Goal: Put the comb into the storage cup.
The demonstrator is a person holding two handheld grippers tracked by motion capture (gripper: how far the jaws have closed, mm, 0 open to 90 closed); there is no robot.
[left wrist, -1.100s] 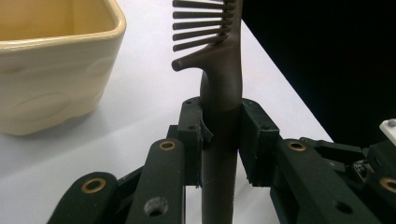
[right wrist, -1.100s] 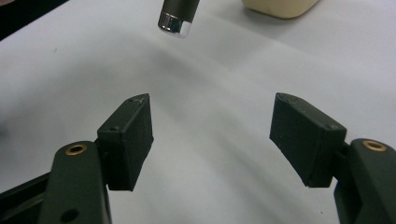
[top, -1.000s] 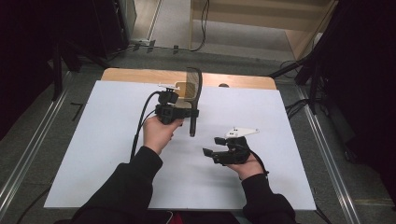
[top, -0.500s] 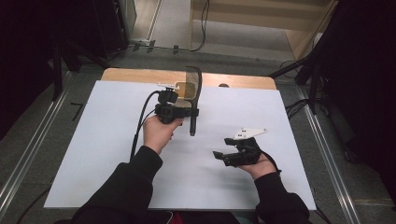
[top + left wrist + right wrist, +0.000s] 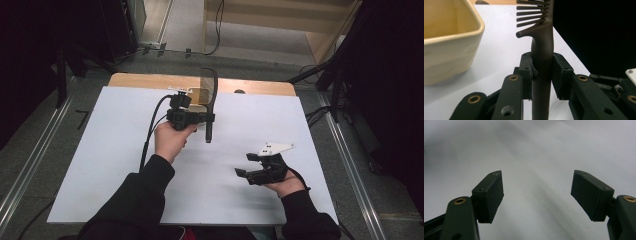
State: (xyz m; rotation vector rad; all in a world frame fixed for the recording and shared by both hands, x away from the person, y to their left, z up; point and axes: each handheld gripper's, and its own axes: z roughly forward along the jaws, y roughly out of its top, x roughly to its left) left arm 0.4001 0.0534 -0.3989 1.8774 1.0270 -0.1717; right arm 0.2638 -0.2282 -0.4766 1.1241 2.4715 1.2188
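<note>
My left gripper (image 5: pixel 209 118) is shut on the handle of a dark brown comb (image 5: pixel 214 89), held over the back middle of the white table (image 5: pixel 110 150). In the left gripper view the pads (image 5: pixel 526 75) clamp the comb (image 5: pixel 543 42) just below its teeth, and the handle runs on down between the jaws. The comb's toothed end reaches back beside a cream-yellow container (image 5: pixel 199 95). My right gripper (image 5: pixel 244 165) hovers low over the table at the front right. Its jaws (image 5: pixel 536 192) stand wide open with nothing between them.
The cream-yellow container (image 5: pixel 449 47) sits at the table's back edge, close to the left of the comb. A strip of wooden tabletop (image 5: pixel 145 80) shows behind the white sheet. Metal rails (image 5: pixel 30 165) run along both sides of the table.
My right gripper has drawn back toward the person and a little to the right, staying open. The left gripper and the comb have stayed in place.
</note>
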